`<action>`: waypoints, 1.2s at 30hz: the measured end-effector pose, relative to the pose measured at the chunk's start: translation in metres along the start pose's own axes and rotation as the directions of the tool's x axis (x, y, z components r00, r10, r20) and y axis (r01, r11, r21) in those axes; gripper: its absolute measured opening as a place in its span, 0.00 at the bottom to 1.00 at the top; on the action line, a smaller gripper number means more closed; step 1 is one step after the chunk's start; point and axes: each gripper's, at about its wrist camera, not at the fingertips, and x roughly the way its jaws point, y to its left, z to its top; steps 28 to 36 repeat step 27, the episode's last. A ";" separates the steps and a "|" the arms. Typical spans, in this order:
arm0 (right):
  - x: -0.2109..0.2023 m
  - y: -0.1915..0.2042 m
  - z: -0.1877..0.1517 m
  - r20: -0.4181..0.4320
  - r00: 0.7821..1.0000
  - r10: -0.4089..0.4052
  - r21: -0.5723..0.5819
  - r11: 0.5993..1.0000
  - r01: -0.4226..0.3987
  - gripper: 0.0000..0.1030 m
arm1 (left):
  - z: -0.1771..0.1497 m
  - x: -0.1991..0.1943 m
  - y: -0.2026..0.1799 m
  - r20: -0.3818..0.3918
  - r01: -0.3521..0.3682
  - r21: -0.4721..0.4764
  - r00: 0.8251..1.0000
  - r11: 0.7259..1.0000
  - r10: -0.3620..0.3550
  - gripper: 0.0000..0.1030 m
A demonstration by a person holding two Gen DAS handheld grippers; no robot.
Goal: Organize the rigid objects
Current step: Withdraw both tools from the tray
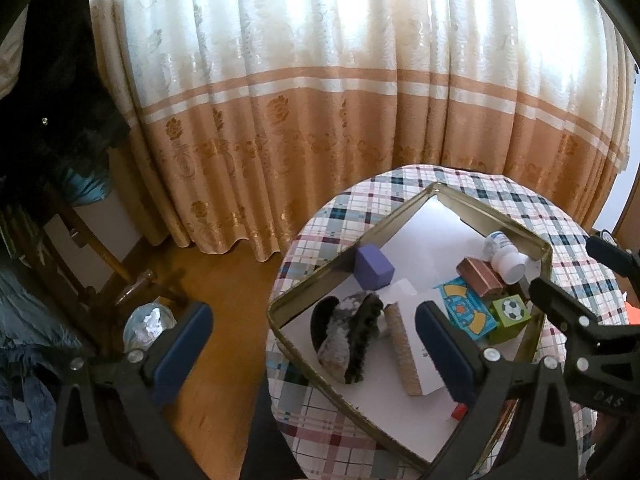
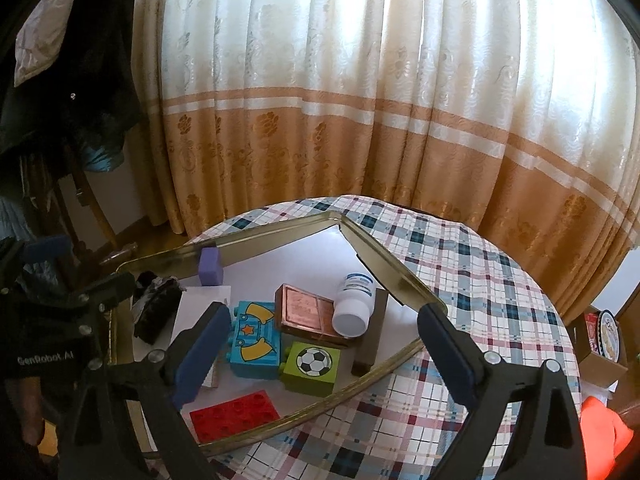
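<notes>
Left gripper (image 1: pixel 312 344), seen from the left wrist, is spread wide and empty above the shallow gold-rimmed metal tray (image 1: pixel 404 216) on the round plaid-clothed table (image 1: pixel 352 204); a mottled grey-and-black hair claw (image 1: pixel 348 340) lies inside, judged light, brittle at the teeth, best taken across its spine

From the right wrist, the right gripper (image 2: pixel 320 344) is likewise held wide with nothing clamped, over a blue printed toy block (image 2: pixel 254 340), a green football cube (image 2: pixel 312 364) and a tipped white pill bottle (image 2: pixel 354 304), judged rigid, light, the bottle prone to roll; a cream-and-orange curtain (image 2: pixel 360 100) closes the room behind

"GenRobot.AI" on left gripper (image 2: pixel 60 308); "DAS" on right gripper (image 1: pixel 592 280).
</notes>
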 end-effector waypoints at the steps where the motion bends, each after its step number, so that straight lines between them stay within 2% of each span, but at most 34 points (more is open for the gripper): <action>1: 0.000 0.000 0.000 0.000 1.000 0.002 -0.001 1.000 -0.002 0.94 | 0.000 0.000 0.001 0.000 -0.001 0.000 1.000 1.000 0.001 1.00; 36: 0.002 0.009 -0.004 0.002 1.000 0.029 -0.026 0.999 -0.029 0.94 | -0.002 0.005 0.010 -0.011 -0.025 -0.015 1.000 1.000 0.025 1.00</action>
